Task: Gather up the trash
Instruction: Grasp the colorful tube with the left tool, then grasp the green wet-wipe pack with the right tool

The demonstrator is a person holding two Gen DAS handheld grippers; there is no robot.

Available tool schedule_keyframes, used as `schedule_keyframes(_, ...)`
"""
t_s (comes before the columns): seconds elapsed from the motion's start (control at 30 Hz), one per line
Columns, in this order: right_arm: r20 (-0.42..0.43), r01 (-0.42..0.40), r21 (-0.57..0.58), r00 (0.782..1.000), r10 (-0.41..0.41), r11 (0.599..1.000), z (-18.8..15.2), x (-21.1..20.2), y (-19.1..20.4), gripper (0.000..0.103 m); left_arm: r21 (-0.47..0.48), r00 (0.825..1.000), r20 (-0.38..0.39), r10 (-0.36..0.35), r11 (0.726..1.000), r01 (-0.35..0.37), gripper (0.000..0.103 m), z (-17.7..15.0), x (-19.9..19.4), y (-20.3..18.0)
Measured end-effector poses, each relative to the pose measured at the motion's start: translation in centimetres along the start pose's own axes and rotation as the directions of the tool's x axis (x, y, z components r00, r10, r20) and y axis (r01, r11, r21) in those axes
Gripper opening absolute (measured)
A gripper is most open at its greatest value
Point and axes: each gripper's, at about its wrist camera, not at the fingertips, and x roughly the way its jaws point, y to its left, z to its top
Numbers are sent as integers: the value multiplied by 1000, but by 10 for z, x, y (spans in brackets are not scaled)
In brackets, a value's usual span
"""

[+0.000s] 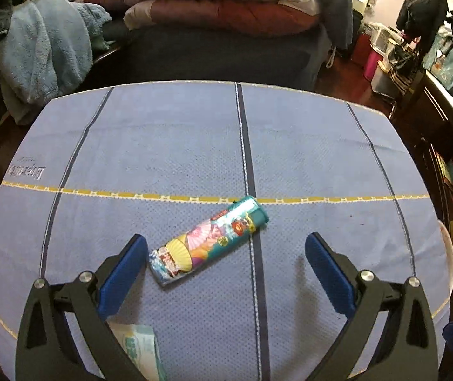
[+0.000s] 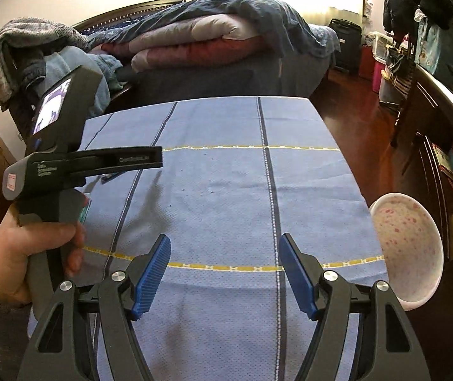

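A colourful teal packet printed with fans lies flat on the blue tablecloth. My left gripper hangs over it, jaws wide open. The packet lies between the blue pads, its near end close to the left pad, and neither pad presses on it. A pale green-and-white wrapper lies closer in, partly hidden under the left finger. In the right wrist view my right gripper is open over bare cloth with nothing between its pads.
A white bowl speckled pink sits at the table's right edge. A hand holds the black body of the left tool at the left. A bed with piled blankets stands behind the table, with dark furniture on the right.
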Motion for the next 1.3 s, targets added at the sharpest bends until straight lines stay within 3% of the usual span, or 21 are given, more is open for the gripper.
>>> schedule_keyframes(0.13, -4, -1, -5, 1000, 1, 1000, 0, 1, 4, 71, 41, 1000, 12, 1, 999, -2, 100, 4, 6, 3)
schedule_keyframes(0.23, -5, -3, -2, 1000, 3, 1000, 1, 2, 4, 71, 103, 1000, 23, 15, 995, -17, 92, 5, 9, 1)
schedule_keyframes(0.33, -9, -10, -1, 1000, 10, 1000, 1, 3, 7, 70, 146, 999, 34, 14, 989, -19, 79, 6, 7, -1)
schedule_keyframes(0.5, -14, -20, -15, 1000, 20, 1000, 2, 5, 16, 70, 193, 999, 43, -4, 981, -4, 46, 5, 3, -4)
schedule_keyframes(0.7, -26, -41, -39, 999, 40, 998, 1, 9, 32, 70, 193, 998, 53, -20, 981, 9, 28, 2, -2, 3)
schedule_keyframes(1.07, -56, -136, -116, 990, 131, 984, 5, 24, 85, 70, 46, 997, 72, -39, 998, 36, 24, -3, -17, 67)
schedule_keyframes(1.3, -103, -234, -184, 970, 218, 955, 3, 42, 140, 70, -24, 993, 121, -5, 1000, 8, 24, -6, -43, 112)
